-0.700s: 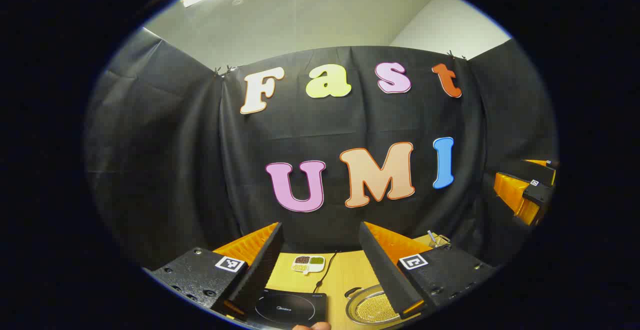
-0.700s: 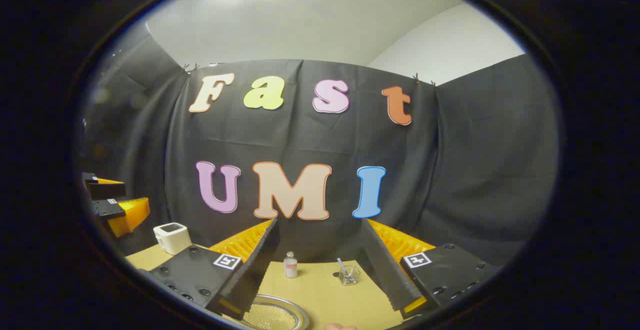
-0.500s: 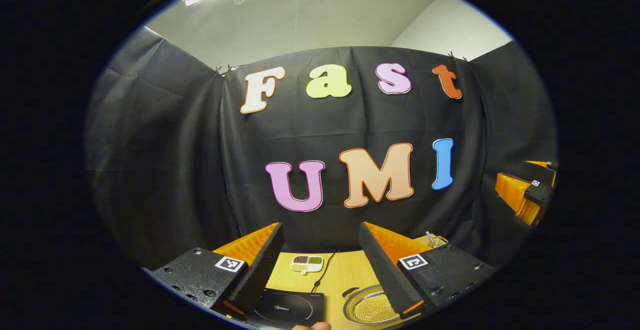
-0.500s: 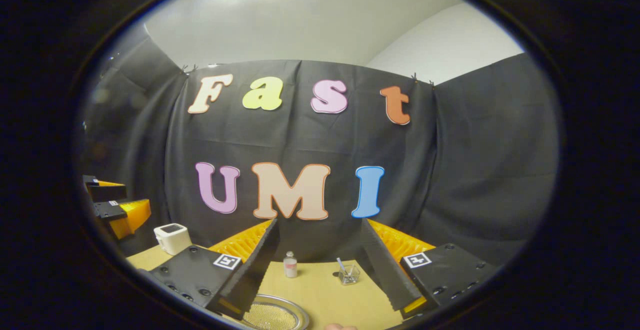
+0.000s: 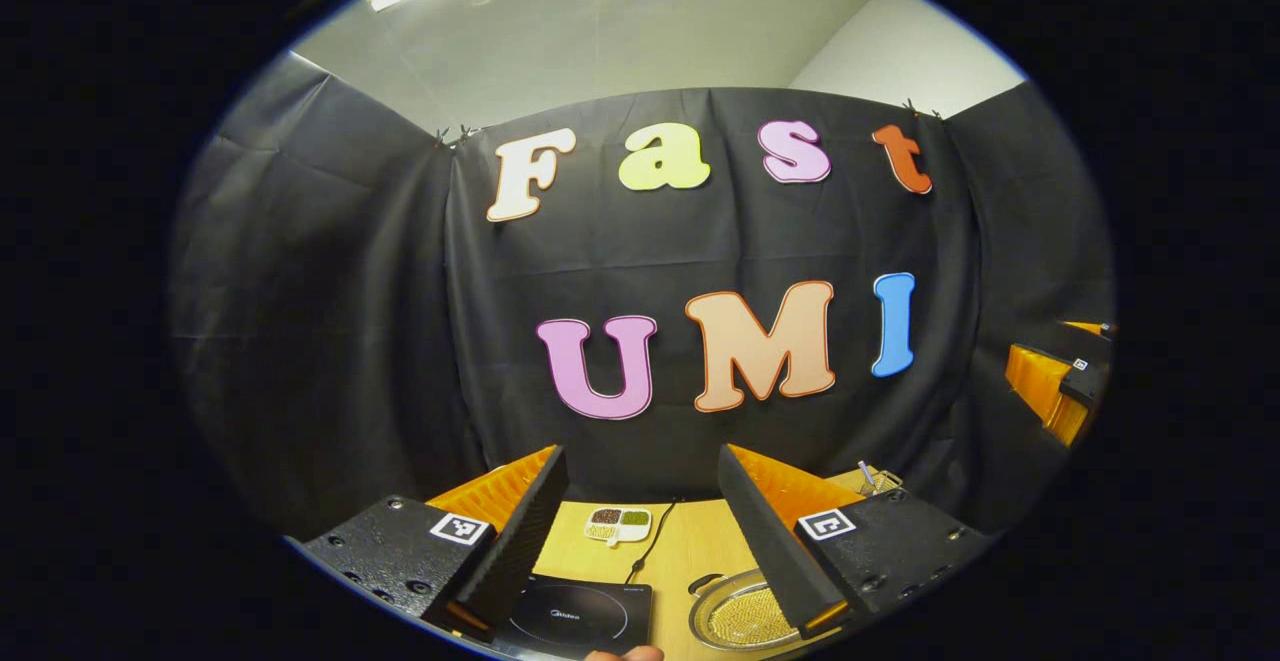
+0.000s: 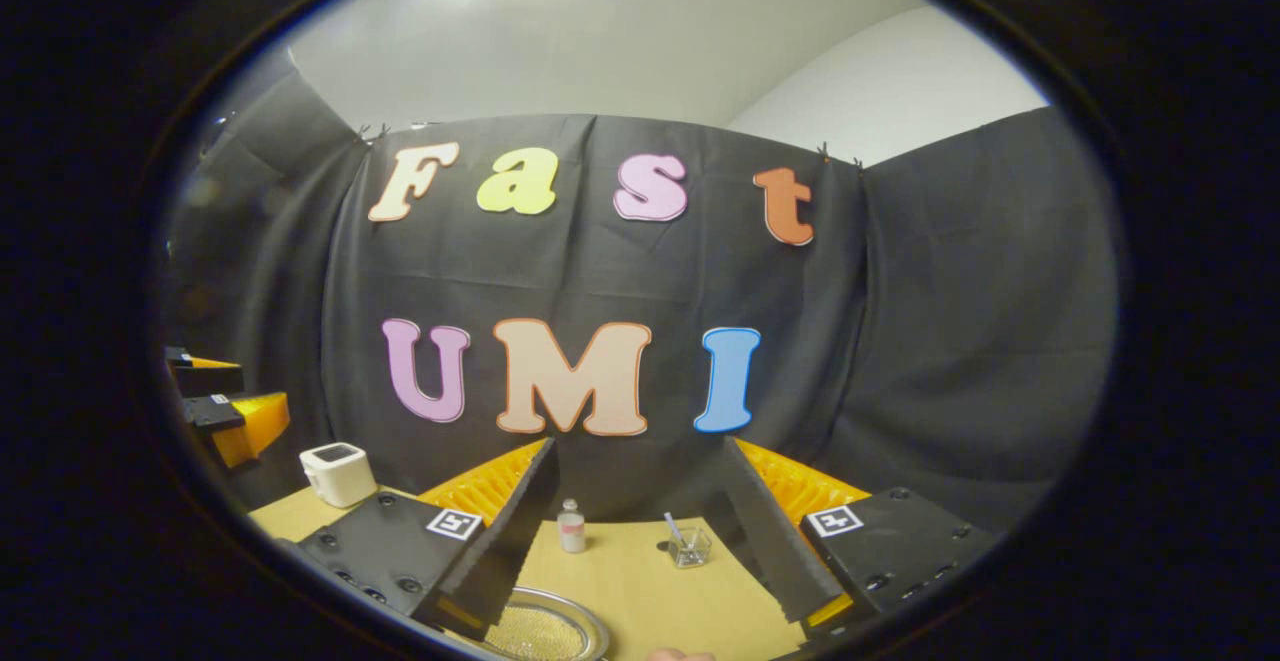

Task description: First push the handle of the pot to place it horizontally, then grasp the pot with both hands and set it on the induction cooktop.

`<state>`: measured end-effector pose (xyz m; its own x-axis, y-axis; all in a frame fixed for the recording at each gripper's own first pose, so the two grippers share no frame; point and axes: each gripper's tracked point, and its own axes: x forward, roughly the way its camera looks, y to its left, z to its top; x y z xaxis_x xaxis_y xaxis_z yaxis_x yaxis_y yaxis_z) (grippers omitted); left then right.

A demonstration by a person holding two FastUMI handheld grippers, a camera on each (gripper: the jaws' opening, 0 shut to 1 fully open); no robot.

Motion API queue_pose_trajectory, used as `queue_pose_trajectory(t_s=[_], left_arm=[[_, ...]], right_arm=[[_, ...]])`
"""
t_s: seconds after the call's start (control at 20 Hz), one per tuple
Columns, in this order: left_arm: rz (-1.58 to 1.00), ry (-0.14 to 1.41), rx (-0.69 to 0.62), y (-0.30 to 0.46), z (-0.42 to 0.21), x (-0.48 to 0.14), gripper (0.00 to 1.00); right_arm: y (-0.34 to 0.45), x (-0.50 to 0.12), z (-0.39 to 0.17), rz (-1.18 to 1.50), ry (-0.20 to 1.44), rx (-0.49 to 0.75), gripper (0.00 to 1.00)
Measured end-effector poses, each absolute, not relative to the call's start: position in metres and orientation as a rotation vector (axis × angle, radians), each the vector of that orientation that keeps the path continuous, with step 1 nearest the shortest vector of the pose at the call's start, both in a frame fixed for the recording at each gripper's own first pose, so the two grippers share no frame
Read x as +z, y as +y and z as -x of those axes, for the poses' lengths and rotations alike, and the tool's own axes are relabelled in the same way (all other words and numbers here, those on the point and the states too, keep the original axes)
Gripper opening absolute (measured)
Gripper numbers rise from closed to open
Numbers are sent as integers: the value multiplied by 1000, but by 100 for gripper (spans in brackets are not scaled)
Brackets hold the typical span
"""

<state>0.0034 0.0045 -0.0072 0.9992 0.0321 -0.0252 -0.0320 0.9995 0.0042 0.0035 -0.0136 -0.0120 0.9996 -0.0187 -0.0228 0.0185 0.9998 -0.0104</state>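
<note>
Since the earlier frames I had tipped both cameras slightly downward: in the left gripper view the cooktop and the pot slid a touch up into sight, and in the right gripper view the small bottle and the glass rose a little against the wall.

My left gripper (image 5: pixel 640 531) was held above the table (image 5: pixel 690 546) with its fingers spread wide and nothing between them. Taking the cooktop (image 5: pixel 580 619) as my mark, it lay flat on the table just under the left finger, and a fingertip (image 5: pixel 625 654) of the person's hand showed at the near edge in front of it. The pot (image 5: pixel 735 616), a shallow metal one with a pale grainy filling, sat just to the right of the cooktop, apart from it, partly behind the right finger; its dark handle (image 5: pixel 705 581) stuck out at the far left rim, toward the cooktop. Beyond the cooktop a cord (image 5: pixel 650 541) ran back to the wall, with a small divided dish (image 5: pixel 618 525) beside it.

My right gripper (image 6: pixel 635 531) was likewise spread and empty, hovering above the pot's rim (image 6: pixel 545 626). Farther back stood a small bottle (image 6: pixel 571 526) and a glass (image 6: pixel 690 546) with a stick in it; a white box (image 6: pixel 338 473) sat far left.
</note>
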Motion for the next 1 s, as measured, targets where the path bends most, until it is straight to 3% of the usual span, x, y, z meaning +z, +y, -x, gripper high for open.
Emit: queue_pose_trajectory(t_s=[1.0], left_arm=[[-60, -52, 110, 35, 2, 16, 99]], right_arm=[[-9, -172, 3, 39, 294, -6, 99]])
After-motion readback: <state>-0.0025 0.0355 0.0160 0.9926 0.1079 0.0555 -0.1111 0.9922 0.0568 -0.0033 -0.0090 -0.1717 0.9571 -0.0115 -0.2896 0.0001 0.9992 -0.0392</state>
